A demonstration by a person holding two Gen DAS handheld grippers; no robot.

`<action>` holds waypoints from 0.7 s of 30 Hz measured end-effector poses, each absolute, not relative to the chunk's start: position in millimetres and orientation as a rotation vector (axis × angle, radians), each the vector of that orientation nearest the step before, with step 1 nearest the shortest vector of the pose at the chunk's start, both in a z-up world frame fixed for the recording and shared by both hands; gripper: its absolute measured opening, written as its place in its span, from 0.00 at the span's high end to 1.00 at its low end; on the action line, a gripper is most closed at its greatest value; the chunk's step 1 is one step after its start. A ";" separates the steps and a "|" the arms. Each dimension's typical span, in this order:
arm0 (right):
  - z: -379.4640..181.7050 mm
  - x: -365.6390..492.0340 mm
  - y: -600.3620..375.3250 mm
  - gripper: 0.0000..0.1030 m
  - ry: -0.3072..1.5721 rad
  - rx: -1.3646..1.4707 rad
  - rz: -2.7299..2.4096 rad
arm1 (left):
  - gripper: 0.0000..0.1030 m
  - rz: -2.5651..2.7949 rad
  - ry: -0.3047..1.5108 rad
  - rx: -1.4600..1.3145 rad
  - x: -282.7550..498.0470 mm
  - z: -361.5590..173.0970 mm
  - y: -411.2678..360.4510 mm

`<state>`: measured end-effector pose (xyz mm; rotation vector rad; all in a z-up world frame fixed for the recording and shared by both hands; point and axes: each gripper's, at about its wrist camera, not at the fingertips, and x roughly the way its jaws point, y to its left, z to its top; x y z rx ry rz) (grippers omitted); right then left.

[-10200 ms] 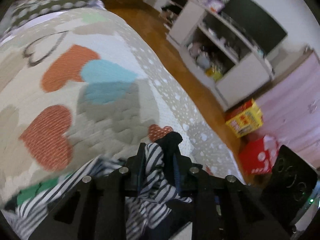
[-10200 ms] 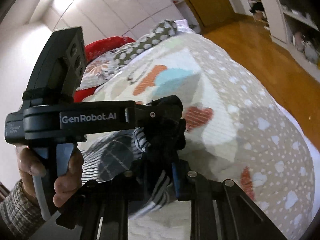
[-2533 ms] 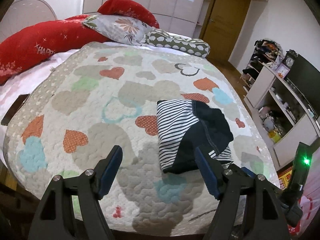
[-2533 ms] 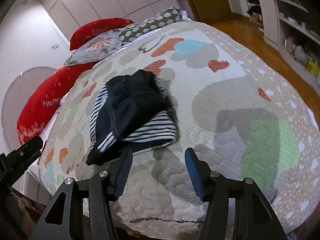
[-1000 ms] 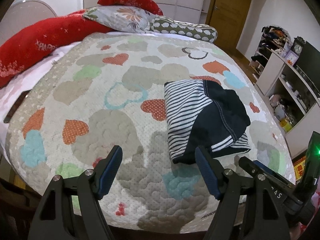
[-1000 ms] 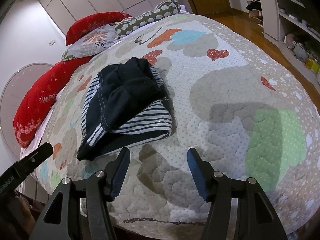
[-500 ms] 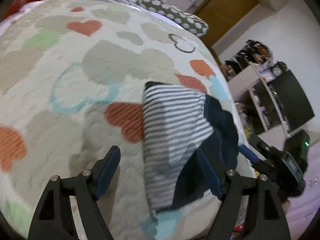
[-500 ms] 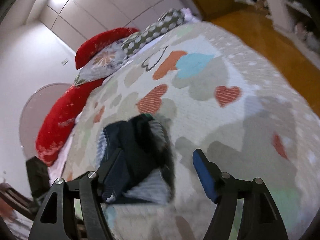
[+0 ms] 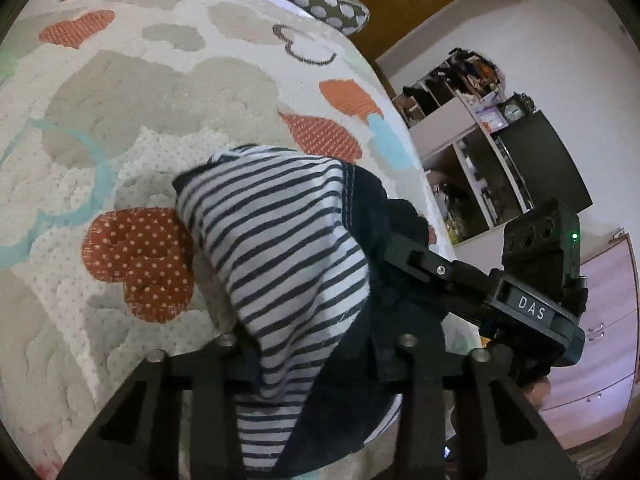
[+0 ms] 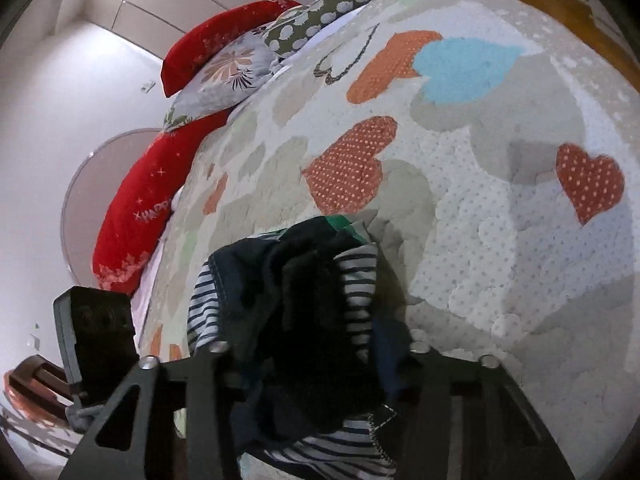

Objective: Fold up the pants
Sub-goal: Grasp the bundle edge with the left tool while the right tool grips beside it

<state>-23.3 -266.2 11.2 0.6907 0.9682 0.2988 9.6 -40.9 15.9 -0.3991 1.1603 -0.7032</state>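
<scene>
The folded pants [image 9: 280, 256], striped white and navy with dark navy parts, lie on the heart-patterned quilt [image 9: 120, 120]. My left gripper [image 9: 316, 344] has the near edge of the bundle between its jaws, and the cloth hides the fingertips. The pants also fill the lower middle of the right wrist view [image 10: 304, 304]. My right gripper [image 10: 316, 348] stands around the bundle's other side, fingertips hidden by dark cloth. The right gripper's body shows in the left wrist view [image 9: 480, 280]. I cannot tell whether either gripper is shut on the cloth.
Red pillows [image 10: 160, 184], a floral pillow [image 10: 224, 72] and a polka-dot pillow [image 10: 332, 4] lie at the bed's head. A white shelf unit with a dark TV [image 9: 532, 168] stands past the bed's right edge, over a wooden floor [image 10: 540, 12].
Both grippers have moved in from the bed's foot to the folded pants. Half a second ago their jaws were wide open and apart from the bundle; now the cloth lies between them.
</scene>
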 end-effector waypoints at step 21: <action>35.7 81.9 -237.6 0.56 0.924 0.539 0.176 | 0.32 -0.418 1.101 -0.324 103.1 22.3 -13.8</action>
